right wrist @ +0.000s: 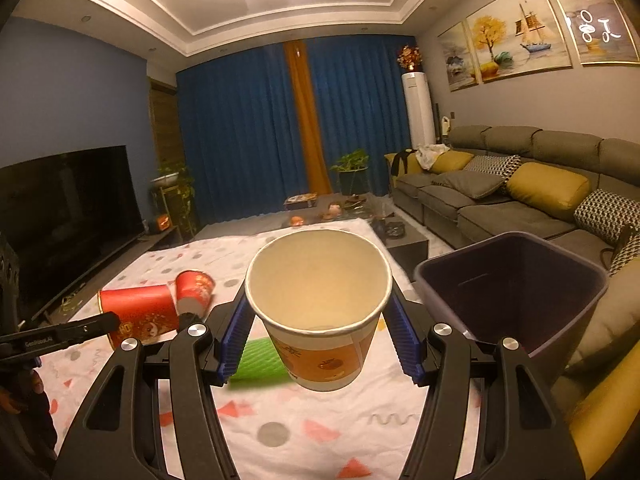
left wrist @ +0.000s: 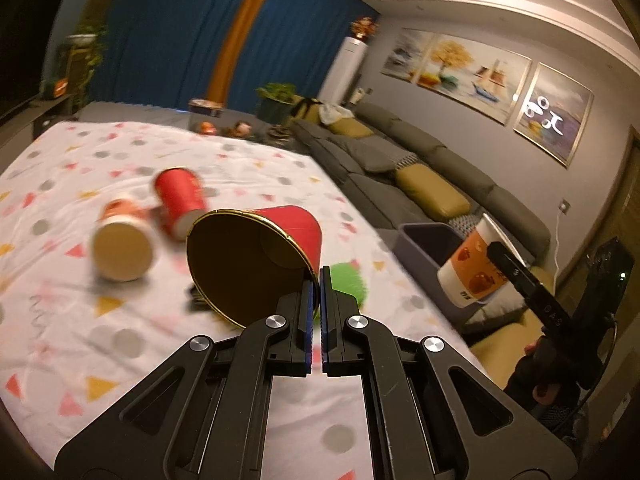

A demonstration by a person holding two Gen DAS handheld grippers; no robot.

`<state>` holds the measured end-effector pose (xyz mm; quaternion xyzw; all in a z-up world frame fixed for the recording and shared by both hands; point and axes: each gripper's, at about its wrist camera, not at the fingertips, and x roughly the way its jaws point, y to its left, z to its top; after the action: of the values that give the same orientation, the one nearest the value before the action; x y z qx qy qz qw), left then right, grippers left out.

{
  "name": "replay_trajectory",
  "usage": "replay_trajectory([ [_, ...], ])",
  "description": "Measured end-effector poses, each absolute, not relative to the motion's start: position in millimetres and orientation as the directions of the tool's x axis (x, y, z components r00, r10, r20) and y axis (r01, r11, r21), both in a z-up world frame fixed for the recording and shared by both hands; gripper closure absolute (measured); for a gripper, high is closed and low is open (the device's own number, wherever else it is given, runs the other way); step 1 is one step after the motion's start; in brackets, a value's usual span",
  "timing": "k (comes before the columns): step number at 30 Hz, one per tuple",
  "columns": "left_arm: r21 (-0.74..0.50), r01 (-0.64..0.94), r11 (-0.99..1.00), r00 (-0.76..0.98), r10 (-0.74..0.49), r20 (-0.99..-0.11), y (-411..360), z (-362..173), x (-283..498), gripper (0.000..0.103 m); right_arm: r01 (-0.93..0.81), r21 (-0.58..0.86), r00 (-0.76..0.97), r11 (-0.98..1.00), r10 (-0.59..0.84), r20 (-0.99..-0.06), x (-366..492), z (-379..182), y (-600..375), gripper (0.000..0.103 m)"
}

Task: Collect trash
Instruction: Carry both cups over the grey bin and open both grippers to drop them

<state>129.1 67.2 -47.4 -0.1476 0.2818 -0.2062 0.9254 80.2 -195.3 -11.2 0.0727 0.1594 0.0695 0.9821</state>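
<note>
My left gripper point(left wrist: 320, 282) is shut on the gold rim of a red paper cup point(left wrist: 280, 236), which hangs tilted above the table with its mouth toward the camera. In the right wrist view that red cup point(right wrist: 140, 310) sits at the left with the left gripper point(right wrist: 112, 321) on it. My right gripper point(right wrist: 318, 316) is shut on a white paper cup with orange print point(right wrist: 320, 344), held upright between the blue pads. Right of it stands a dark purple bin point(right wrist: 516, 276), also visible as the bin point(left wrist: 428, 244) in the left wrist view, beside the white cup point(left wrist: 472, 272).
On the white patterned tablecloth point(left wrist: 120, 340) lie another red cup point(left wrist: 180, 200), a white and orange cup point(left wrist: 124, 248) and a green ribbed object point(left wrist: 352, 280). A grey sofa point(right wrist: 520, 184) with cushions runs along the right. A TV point(right wrist: 64, 216) stands at the left.
</note>
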Motion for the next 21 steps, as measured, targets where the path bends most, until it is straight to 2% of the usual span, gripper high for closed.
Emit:
replay_trajectory([
  [12,-0.389,0.518,0.762,0.634,-0.647,-0.423,-75,-23,185,0.101,0.080,0.134,0.958,0.988,-0.039,-0.282,103,-9,-274,0.042],
  [21,-0.395,0.584,0.709,0.540,-0.702,-0.464,-168,-37,232,0.101,0.191,0.139,0.947,0.972,-0.145,-0.286,112,-16,-318,0.042],
])
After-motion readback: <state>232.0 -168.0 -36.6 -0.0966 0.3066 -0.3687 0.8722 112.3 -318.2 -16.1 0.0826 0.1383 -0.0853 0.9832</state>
